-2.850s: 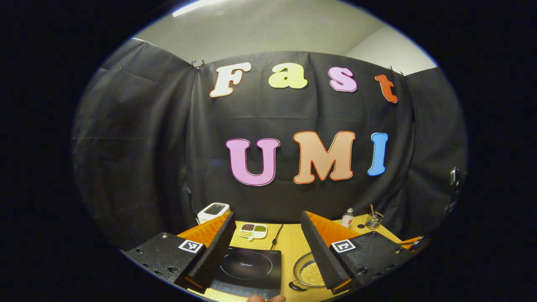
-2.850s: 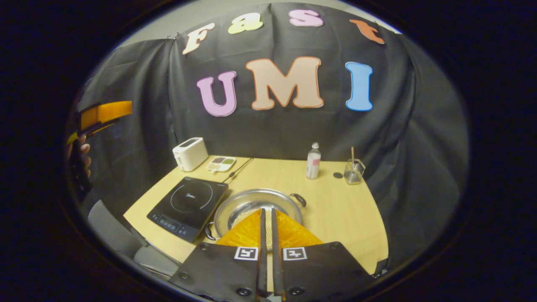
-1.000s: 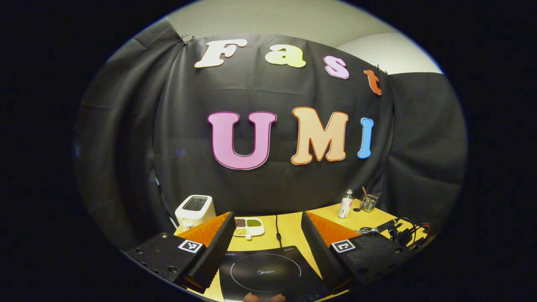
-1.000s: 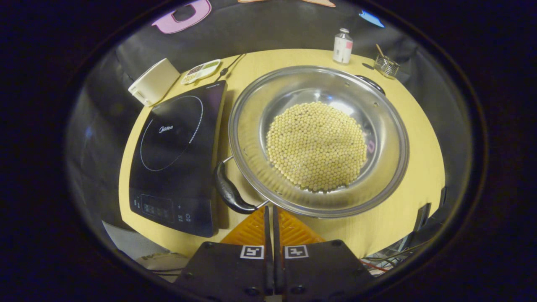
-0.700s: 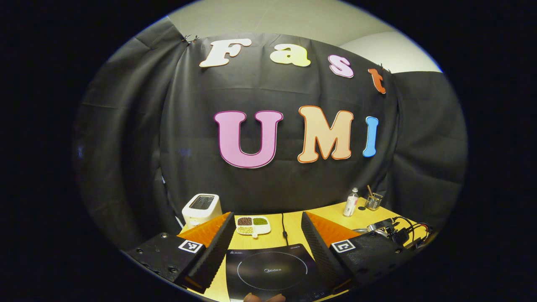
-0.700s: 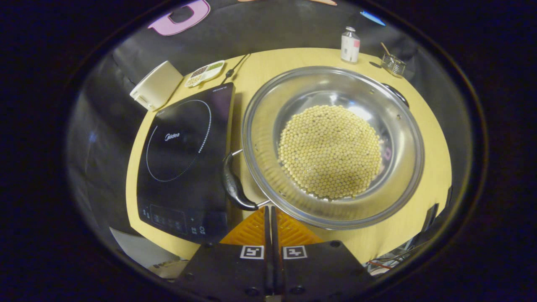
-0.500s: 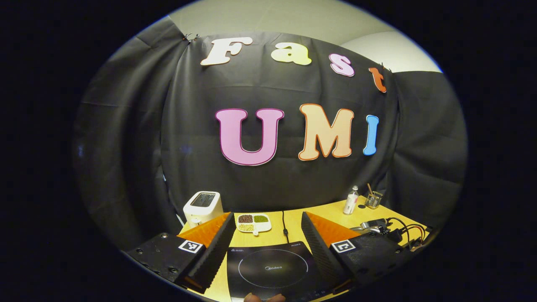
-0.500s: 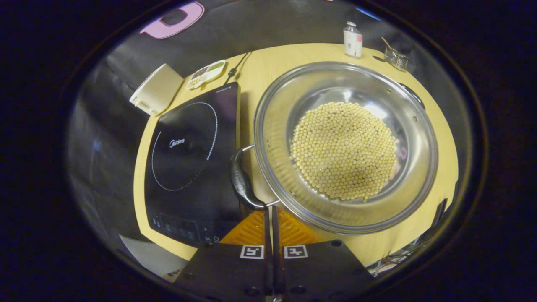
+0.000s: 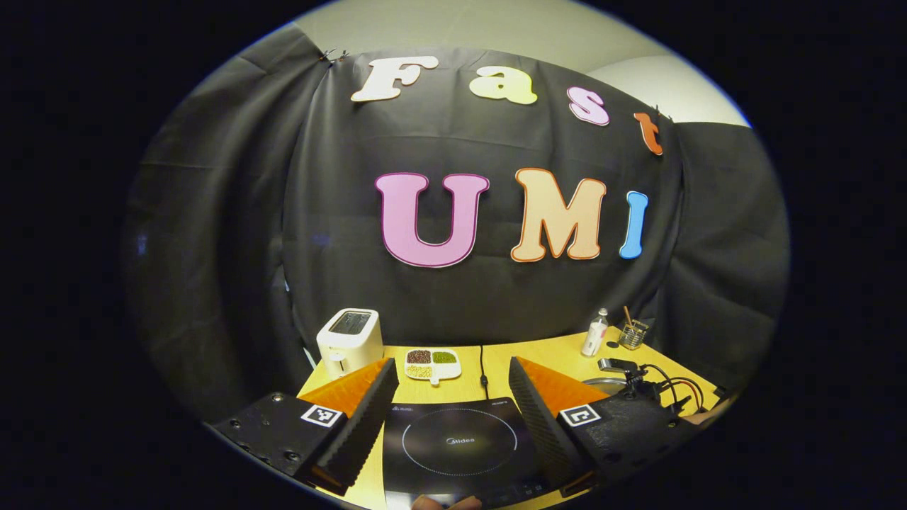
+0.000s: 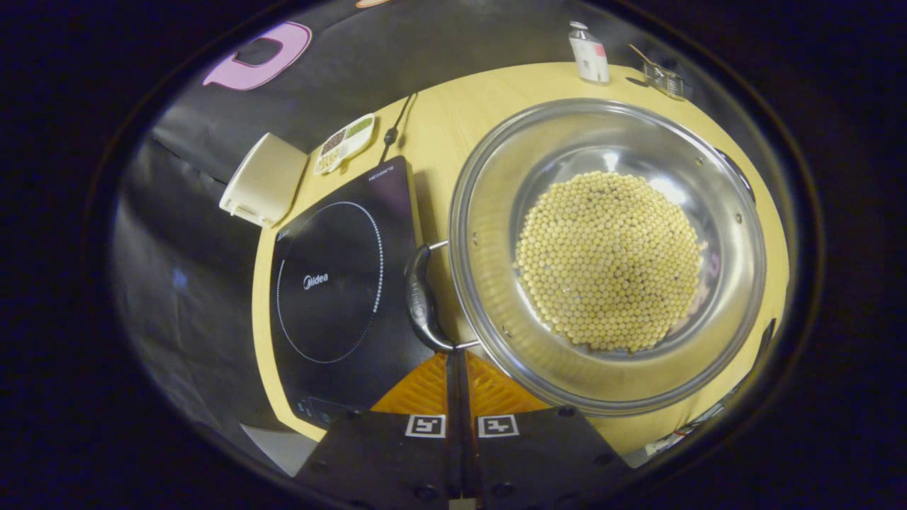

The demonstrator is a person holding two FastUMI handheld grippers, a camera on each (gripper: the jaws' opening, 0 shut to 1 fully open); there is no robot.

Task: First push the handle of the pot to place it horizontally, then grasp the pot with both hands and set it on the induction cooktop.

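Wooden table [image 10: 453, 134] is carrying a shiny steel pot [image 10: 608, 255] of round beans, just right of the glossy cooktop [image 10: 333, 283]. You're nudging the curved handle [image 10: 424, 301] w/ the right gripper [image 10: 458, 358], fingers closed; keep the push low and slow. Left gripper [image 9: 450, 397] is hovering open over the cooktop.

I stand in a booth hung with creased black cloth [image 9: 212, 234], clipped at its upper edge. Above it I see a plain pale wall and ceiling [image 9: 453, 28], evenly lit. Before me is a light yellow wooden table [image 10: 453, 120], its far edge close against the cloth.
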